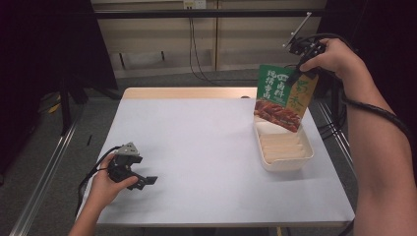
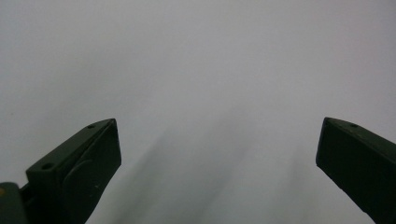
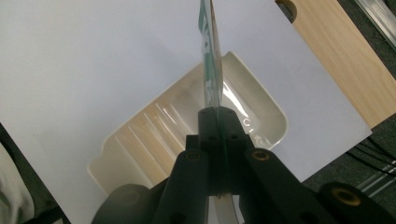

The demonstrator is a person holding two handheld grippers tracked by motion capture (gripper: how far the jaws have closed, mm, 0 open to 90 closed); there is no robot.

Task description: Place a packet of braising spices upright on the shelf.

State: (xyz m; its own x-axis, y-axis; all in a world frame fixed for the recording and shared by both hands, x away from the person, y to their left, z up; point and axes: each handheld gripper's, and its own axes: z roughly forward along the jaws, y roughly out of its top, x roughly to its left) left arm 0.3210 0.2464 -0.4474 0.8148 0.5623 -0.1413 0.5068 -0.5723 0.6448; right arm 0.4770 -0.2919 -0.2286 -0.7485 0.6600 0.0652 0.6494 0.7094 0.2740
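From the high view we see our right gripper [image 1: 301, 69] raised above the far right part of the table [image 1: 196, 147], its jaws clamped on the top edge of a green and yellow food packet [image 1: 282, 98]. The packet hangs upright, and its lower edge sits at the far end of a cream ribbed tray [image 1: 307, 152] that lies near the table's right edge. Our left gripper [image 1: 142, 179] rests low at the near left corner of the table, well apart from the tray, with its jaws spread. In the left gripper view we look along those two black jaws, which stand wide apart with nothing between them over the bare white table [image 2: 196, 70]. In the right gripper view the right gripper [image 3: 218, 119] has its jaws pressed together on the packet [image 3: 210, 51], seen edge-on as a thin sheet, directly above the tray [image 3: 140, 135], whose ridged floor shows on either side of it.
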